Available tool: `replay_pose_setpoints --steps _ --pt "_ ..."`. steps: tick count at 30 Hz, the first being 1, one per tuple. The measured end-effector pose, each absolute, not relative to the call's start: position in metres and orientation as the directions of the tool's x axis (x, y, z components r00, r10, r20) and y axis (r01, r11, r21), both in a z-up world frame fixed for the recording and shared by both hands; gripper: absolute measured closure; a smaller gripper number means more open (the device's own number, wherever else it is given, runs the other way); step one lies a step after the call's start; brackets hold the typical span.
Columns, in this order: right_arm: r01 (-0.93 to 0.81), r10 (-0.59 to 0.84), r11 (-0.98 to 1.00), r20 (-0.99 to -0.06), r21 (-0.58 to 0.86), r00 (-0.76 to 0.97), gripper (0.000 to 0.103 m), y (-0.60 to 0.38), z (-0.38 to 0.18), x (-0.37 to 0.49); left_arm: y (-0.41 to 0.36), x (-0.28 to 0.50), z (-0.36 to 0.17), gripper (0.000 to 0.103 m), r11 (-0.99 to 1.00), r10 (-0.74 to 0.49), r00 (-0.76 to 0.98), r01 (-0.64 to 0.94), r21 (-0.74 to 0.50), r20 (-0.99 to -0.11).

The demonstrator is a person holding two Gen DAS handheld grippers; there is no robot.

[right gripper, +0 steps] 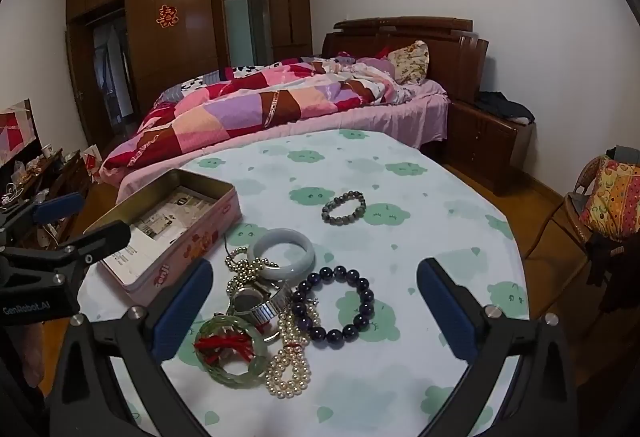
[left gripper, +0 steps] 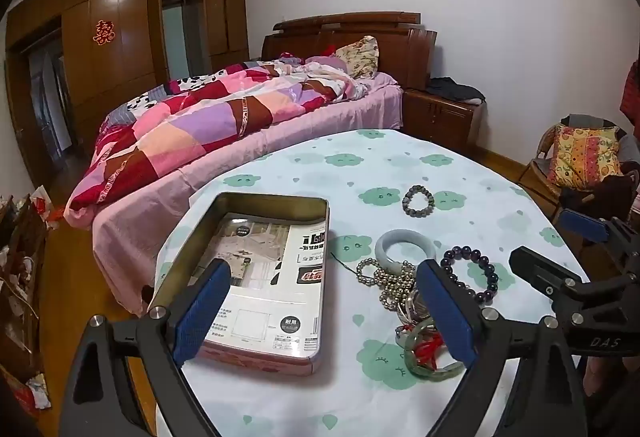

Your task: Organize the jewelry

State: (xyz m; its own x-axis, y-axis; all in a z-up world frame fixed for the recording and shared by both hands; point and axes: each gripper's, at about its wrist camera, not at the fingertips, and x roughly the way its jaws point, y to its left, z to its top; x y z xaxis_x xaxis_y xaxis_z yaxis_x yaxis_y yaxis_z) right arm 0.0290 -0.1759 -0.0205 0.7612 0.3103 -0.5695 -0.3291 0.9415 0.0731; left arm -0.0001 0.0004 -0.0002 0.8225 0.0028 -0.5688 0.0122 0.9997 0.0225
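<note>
**Jewelry still heaped on the table, tin not yet filled**

No sorting is judged to have been done. An open tin is seen on the left of the cloth-covered table; only printed paper is visible inside it, and no jewelry is seen in it.

The pieces are gathered just right of the tin. A pale jade bangle is laid at the far side of the heap, touching a string of metallic beads. Nearer, a wristwatch is partly covered by a green bangle wound with red thread. A pearl strand is coiled beside it, and a dark purple bead bracelet is set at the right edge of the heap. A grey-green bead bracelet is left alone, farther off and apart from the rest.

The left gripper is held above the near end of the tin with its fingers spread wide and nothing between them. The right gripper is held over the heap, fingers likewise wide, gripping nothing.

Every piece is judged still to be moved; the tangled heap is likely to need separating first.
</note>
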Motion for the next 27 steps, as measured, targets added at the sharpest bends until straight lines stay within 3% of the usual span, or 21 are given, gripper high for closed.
replay_pose_setpoints --steps 27 --pt "-0.323 0.312 0.943 -0.564 0.084 0.765 0.0 -0.179 -0.024 0.026 0.005 0.003 -0.007 0.009 1.0 0.014 0.811 0.004 0.029 -0.585"
